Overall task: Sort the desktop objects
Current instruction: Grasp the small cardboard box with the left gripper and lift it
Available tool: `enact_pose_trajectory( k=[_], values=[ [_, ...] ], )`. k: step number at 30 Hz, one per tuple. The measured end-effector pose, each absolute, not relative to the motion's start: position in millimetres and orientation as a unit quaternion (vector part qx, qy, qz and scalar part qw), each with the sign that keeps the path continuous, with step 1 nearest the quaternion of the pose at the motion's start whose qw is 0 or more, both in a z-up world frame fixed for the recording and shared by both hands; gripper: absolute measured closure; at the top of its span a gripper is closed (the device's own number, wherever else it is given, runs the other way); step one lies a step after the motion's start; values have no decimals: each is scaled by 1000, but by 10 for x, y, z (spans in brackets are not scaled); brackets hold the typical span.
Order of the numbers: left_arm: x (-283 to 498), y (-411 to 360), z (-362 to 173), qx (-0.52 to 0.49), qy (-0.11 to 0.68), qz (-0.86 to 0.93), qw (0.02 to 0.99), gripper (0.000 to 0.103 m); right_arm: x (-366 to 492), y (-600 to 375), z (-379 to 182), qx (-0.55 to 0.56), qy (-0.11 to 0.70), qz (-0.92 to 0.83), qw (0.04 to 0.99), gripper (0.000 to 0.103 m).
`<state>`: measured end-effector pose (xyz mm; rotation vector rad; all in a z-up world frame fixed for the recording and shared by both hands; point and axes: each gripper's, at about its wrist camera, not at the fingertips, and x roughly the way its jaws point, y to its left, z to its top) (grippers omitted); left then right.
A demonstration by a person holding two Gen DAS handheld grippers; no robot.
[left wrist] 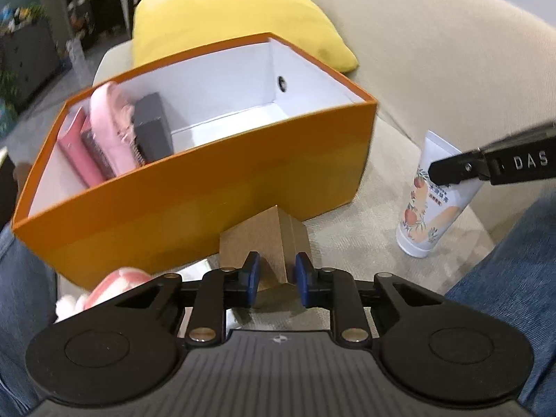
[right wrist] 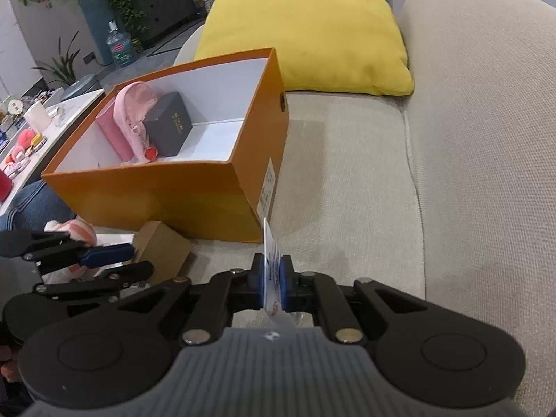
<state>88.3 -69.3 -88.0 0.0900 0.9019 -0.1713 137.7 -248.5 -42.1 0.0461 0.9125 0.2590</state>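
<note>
Gripping a corner of the small brown carton (left wrist: 264, 243) just in front of the orange box (left wrist: 194, 187), the left gripper (left wrist: 277, 279) has its jaws narrowed onto it; that edge hold could let it twist free. The right gripper (right wrist: 272, 283) pinches the white tube (right wrist: 272, 278) thinly, so it might slide out above the sofa seat (right wrist: 347, 173).

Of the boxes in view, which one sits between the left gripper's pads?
The small brown cardboard box, outside the orange box; the black box stands inside that one.
</note>
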Motion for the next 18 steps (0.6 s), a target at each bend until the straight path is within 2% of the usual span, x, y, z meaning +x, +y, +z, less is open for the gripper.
enact_pose_trajectory(
  k=[10,18],
  values=[
    [892,-210,-786,-44,444,-87,891,81,1441,-2024,-358,65,422,181,886,96],
    [853,-69,-754,-42,440,-94,892,81,1589,-1762,-376,103,421,206,877,95]
  ],
)
